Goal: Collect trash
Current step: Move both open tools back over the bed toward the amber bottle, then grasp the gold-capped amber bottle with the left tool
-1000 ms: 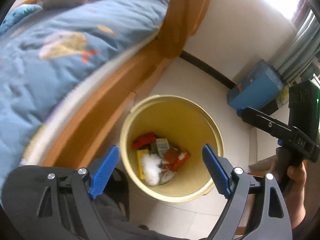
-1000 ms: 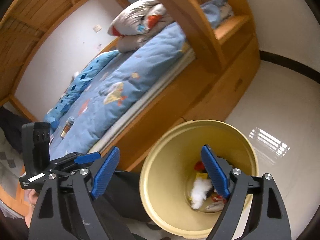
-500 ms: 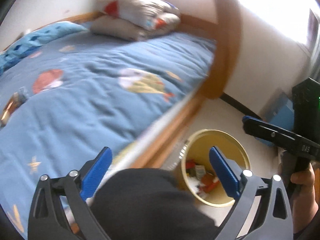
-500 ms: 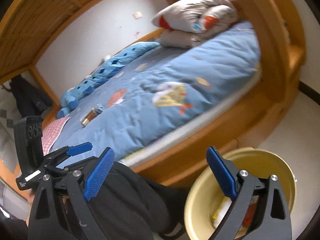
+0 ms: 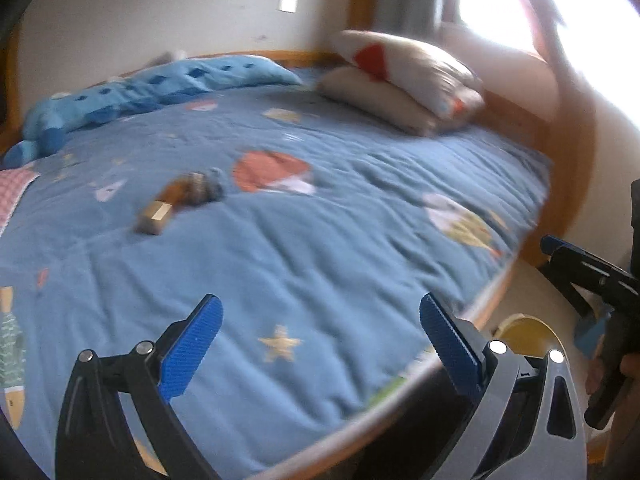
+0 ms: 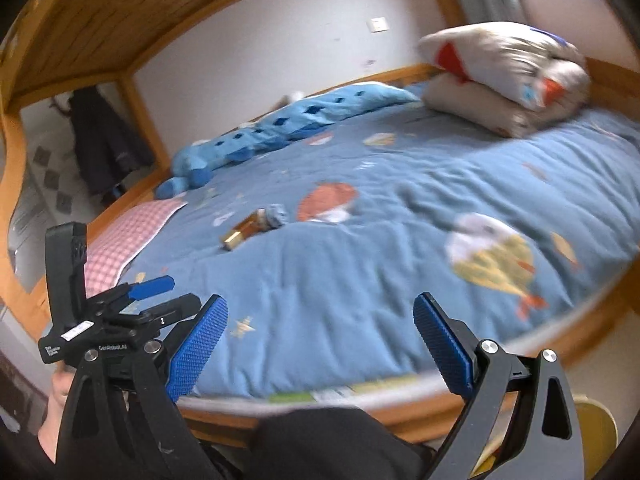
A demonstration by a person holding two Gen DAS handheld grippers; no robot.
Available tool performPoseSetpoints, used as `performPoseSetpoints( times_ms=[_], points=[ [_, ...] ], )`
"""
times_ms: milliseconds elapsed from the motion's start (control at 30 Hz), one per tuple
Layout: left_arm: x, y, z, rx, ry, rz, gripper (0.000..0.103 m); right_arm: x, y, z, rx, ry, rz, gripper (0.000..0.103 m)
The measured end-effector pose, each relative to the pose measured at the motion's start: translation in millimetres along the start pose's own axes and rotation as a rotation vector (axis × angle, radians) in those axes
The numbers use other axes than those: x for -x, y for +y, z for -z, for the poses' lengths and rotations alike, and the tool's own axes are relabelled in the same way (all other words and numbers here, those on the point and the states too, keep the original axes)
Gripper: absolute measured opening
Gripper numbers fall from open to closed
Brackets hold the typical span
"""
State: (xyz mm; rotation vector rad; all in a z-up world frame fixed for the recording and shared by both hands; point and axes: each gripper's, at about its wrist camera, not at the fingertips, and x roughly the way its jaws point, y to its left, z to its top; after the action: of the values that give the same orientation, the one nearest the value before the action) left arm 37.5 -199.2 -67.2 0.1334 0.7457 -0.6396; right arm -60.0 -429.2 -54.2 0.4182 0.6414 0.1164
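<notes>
Left claw [image 5: 318, 330] wide, bottle [image 5: 176, 200] on bed [image 5: 360, 240]

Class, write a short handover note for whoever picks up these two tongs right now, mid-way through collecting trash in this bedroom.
Left tongs: open, nothing between the pads.
Right tongs: open, also empty.
Both point over the blue bedspread.
Things: a small brown bottle with a gold cap lies on the bedspread beside a crumpled grey scrap. The yellow bin stands on the floor by the bed's near edge; some trash shows inside it in the right wrist view.
Done: some trash is binned.
Left: likely pick up the bottle and scrap and drop them in the bin; check the rest of the bed.
</notes>
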Motion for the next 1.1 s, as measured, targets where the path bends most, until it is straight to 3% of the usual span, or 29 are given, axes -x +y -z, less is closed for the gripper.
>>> performPoseSetpoints(
  times_ms=[367, 500, 933, 1100],
  points=[
    [-3, 69, -22, 0.055, -0.030, -0.100, 0.099, -82, 59, -40, 0.107, 0.034, -0.086, 0.091],
    [-13, 89, -31, 0.079, -0.029, -0.118, 0.099, -102, 73, -52, 0.128, 0.006, -0.064, 0.091],
    [-86, 159, -50, 0.179, 0.061, -0.158, 0.099, -200, 90, -80, 0.174, 0.061, -0.063, 0.092],
    [-121, 173, -57, 0.159, 0.095, -0.185, 0.099, -237, 84, -85, 0.153, 0.086, -0.076, 0.092]
  ],
)
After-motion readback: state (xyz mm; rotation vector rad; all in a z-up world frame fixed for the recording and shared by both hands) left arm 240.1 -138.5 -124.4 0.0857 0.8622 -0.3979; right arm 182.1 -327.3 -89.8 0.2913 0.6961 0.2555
